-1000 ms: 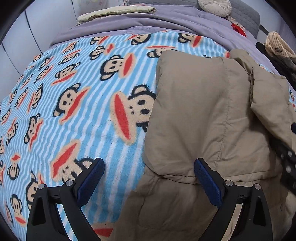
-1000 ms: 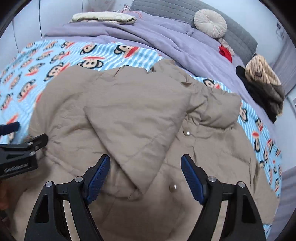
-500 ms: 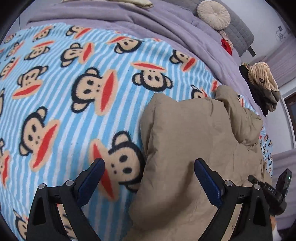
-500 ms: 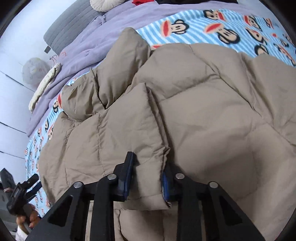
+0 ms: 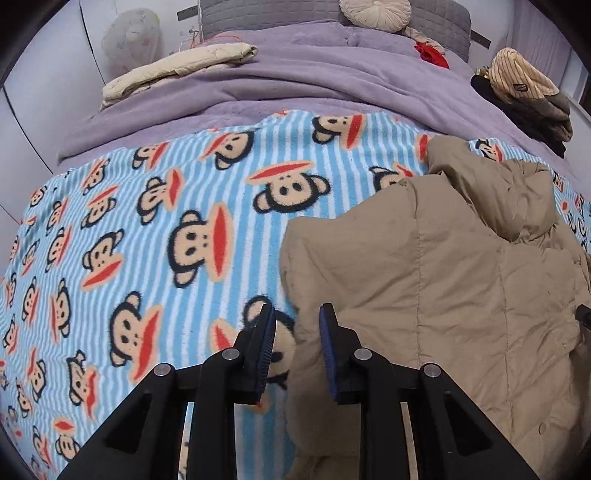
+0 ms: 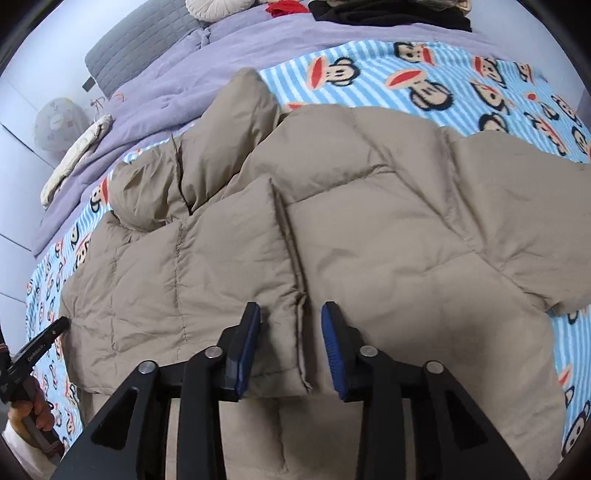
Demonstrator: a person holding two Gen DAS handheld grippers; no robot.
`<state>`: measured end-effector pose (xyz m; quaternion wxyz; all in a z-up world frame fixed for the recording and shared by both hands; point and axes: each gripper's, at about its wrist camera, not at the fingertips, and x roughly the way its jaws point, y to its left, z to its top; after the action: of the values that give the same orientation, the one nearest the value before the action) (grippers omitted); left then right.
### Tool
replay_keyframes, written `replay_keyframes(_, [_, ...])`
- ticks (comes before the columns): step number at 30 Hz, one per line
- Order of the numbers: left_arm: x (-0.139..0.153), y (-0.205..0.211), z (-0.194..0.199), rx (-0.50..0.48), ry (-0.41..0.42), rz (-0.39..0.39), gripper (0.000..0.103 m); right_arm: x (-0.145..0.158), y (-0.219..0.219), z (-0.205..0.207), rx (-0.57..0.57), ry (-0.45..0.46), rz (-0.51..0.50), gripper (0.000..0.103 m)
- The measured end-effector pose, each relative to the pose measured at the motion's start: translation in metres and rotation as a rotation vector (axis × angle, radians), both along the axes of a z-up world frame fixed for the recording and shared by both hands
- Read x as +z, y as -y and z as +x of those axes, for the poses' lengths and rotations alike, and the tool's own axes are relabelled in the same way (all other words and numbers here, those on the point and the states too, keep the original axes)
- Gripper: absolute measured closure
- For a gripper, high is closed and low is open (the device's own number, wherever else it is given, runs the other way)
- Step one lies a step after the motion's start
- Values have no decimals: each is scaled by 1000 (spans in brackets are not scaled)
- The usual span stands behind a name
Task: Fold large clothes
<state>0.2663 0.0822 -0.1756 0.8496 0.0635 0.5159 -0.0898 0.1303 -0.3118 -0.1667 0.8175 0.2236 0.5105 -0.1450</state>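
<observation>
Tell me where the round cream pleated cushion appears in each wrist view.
Left wrist: round cream pleated cushion at top edge, right of centre, against the grey quilted headboard.
Right wrist: cushion at top edge, left of centre, partly cut off.
Shared landmark: the headboard.

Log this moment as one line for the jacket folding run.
left hand-held gripper: closing at tan puffer jacket edge | right hand-held gripper: opening, folded sleeve between jaws

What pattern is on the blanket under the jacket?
Blue-and-white stripes with cartoon monkey faces on the blanket; clearest in left wrist view.
</observation>
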Motion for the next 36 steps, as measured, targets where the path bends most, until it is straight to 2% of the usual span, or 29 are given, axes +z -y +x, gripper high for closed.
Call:
replay_keyframes(3, [15,-13,-6,24,36,-21,77,14,10,-22,-44,35,-14,64])
replay_keyframes(4, [16,-14,-8,17,32,-44,77,19,10,-27,-40,56,-7,76])
replay_keyframes(5, [14,-13,-10,4,18,-62,77,23,9,-29,-22,72,4,82])
replay_keyframes(7, [-1,0,-10,-11,-28,-48,77,25,-2,-26,45,79,12,85])
replay_keyframes(10, [-36,16,-12,6,-74,12,77,6,-23,-9,128,18,-12,86])
replay_keyframes(11, [-45,17,-12,26,-83,10,77,-4,-26,-5,134,-10,-22,86])
replay_keyframes(14, [-51,17,-10,80,-87,-16,76,-28,-18,10,110,-49,-34,92])
replay_keyframes(17, [-51,19,-11,74,-86,1,76,-29,-10,21,98,-36,-28,92])
replay_keyframes(21, [-34,14,-16,90,-91,-2,76,-19,-5,17,92,-50,-27,92])
replay_keyframes(24, [-16,10,-27,81,-76,-6,76,-4,1,-7,65,-32,9,87])
replay_keyframes(33, [28,29,-88,4,-78,-9,76,17,17,-94,-32,-46,125,87])
replay_keyframes(34, [31,33,-96,-5,-79,-7,69,18,18,-101,-43,-45,136,87])
replay_keyframes(35, [35,38,-103,-13,-75,-4,36,20,21,-110,-57,-43,150,87])
replay_keyframes(36, [41,43,-111,-16,-62,-3,19,21,23,-118,-69,-39,161,86])
